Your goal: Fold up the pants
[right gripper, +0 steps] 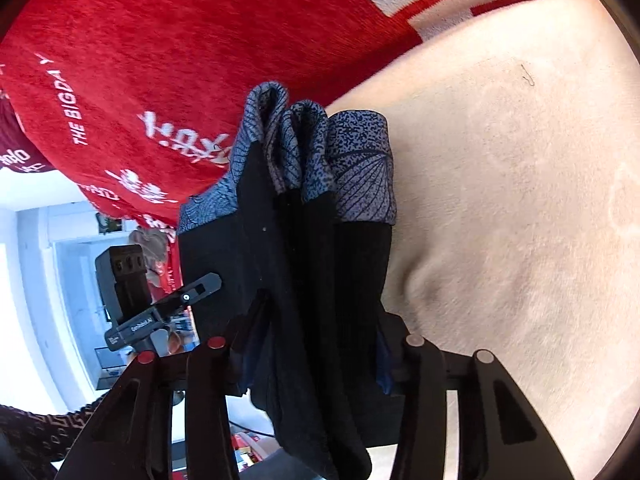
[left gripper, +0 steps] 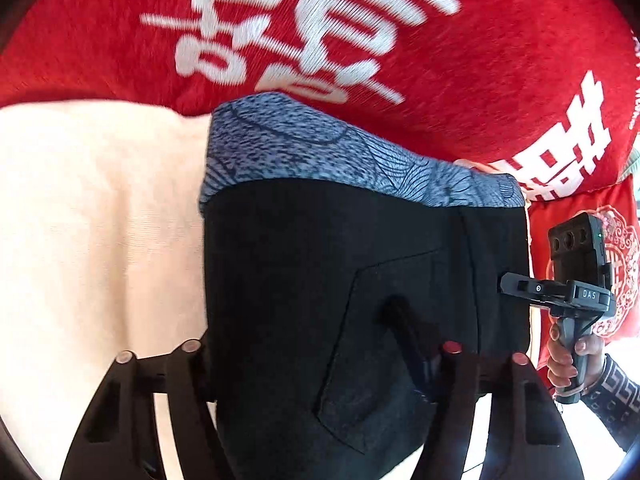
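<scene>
From the left wrist view, your left tool (left gripper: 324, 354) has its jaws closed down on the black pants (left gripper: 360, 280). The cloth fills the gap between them and hangs in front of the cream blanket (left gripper: 80, 220). The blue patterned waistband (left gripper: 340, 152) sits at the pants' far end, toward the red blanket (left gripper: 480, 60). Beside the pants' right edge, your right tool (left gripper: 516, 284) meets the fabric, though you cannot tell its hold from here.

From the right wrist view, your right tool (right gripper: 316, 348) also pinches the pants (right gripper: 312, 260), which bunch between its jaws. The waistband (right gripper: 320, 152) shows several stacked layers, so the pants look already doubled lengthwise. They are lifted, not laid down; what likely remains is setting them on the cream blanket (right gripper: 520, 200) and folding them crosswise.
</scene>
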`<state>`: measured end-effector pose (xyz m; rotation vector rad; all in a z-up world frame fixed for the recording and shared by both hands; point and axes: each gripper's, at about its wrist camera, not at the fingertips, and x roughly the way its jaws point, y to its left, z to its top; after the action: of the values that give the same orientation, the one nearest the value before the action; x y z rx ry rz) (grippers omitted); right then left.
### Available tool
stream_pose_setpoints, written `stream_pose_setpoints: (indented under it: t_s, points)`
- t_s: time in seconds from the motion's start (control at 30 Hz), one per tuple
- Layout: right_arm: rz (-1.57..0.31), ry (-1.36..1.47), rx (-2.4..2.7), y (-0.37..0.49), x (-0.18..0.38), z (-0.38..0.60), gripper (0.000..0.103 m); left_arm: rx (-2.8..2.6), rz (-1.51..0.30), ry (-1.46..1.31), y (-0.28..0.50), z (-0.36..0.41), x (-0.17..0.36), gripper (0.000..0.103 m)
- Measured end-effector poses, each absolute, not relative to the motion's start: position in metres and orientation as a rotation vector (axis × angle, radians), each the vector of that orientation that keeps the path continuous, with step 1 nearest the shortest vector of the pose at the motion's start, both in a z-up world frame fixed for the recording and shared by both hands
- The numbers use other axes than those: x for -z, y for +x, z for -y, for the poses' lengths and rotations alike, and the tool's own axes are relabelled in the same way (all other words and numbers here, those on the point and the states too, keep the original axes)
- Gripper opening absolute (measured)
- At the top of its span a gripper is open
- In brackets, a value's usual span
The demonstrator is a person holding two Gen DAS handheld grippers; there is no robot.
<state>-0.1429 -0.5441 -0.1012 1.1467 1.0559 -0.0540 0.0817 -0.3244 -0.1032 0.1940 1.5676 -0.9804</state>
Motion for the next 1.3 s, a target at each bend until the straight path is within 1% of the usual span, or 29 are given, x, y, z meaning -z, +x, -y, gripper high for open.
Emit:
stream_pose_setpoints:
  t_s: [0.23, 0.47, 0.57, 0.6, 0.63, 0.67, 0.73, 0.87, 0.9, 0.93, 1.0, 1.1, 1.3]
  points:
    - [-1.05, 1.21, -0.015, -0.165, 0.086, 0.502, 0.049, 0.959, -1.543, 0.217, 0.061, 0.297, 0.065, 0.068]
    - [-1.059, 1.221, -0.008, -0.194, 0.092, 0.449, 0.049, 0.941, -1.56, 0.275, 0.044, 0.242, 0.06, 0.068]
    - [-1.122, 1.188, 0.075, -0.198, 0.114, 0.434, 0.056, 0.882, -1.557, 0.348, 0.033, 0.234, 0.084, 0.079]
    - [-1.15, 1.168, 0.122, -0.196, 0.121, 0.431, 0.062, 0.845, -1.534, 0.402, 0.031, 0.231, 0.094, 0.086]
    - [-1.157, 1.159, 0.181, -0.197, 0.124, 0.429, 0.065, 0.842, -1.507, 0.398, 0.031, 0.226, 0.099, 0.093]
    - [-1.149, 1.172, 0.21, -0.198, 0.122, 0.43, 0.066, 0.831, -1.488, 0.382, 0.033, 0.222, 0.101, 0.103]
    - [-1.155, 1.179, 0.269, -0.198, 0.116, 0.429, 0.068, 0.825, -1.5, 0.361, 0.035, 0.221, 0.105, 0.103]
    - [-1.156, 1.022, 0.43, -0.202, 0.084, 0.424, 0.068, 0.831, -1.498, 0.361, 0.034, 0.221, 0.105, 0.103]
    - [-1.132, 0.991, 0.456, -0.203, 0.073, 0.425, 0.066, 0.835, -1.5, 0.37, 0.034, 0.222, 0.105, 0.103]
    - [-1.095, 0.965, 0.475, -0.202, 0.06, 0.424, 0.054, 0.84, -1.503, 0.375, 0.033, 0.223, 0.104, 0.103]
    - [-1.042, 0.931, 0.465, -0.195, 0.042, 0.422, 0.037, 0.843, -1.51, 0.372, 0.034, 0.225, 0.104, 0.103]
    - [-1.037, 0.857, 0.419, -0.173, 0.034, 0.414, 0.037, 0.845, -1.491, 0.379, 0.033, 0.227, 0.104, 0.103]
    - [-1.129, 0.689, 0.427, -0.139, 0.069, 0.405, 0.037, 0.848, -1.516, 0.355, 0.03, 0.224, 0.106, 0.103]
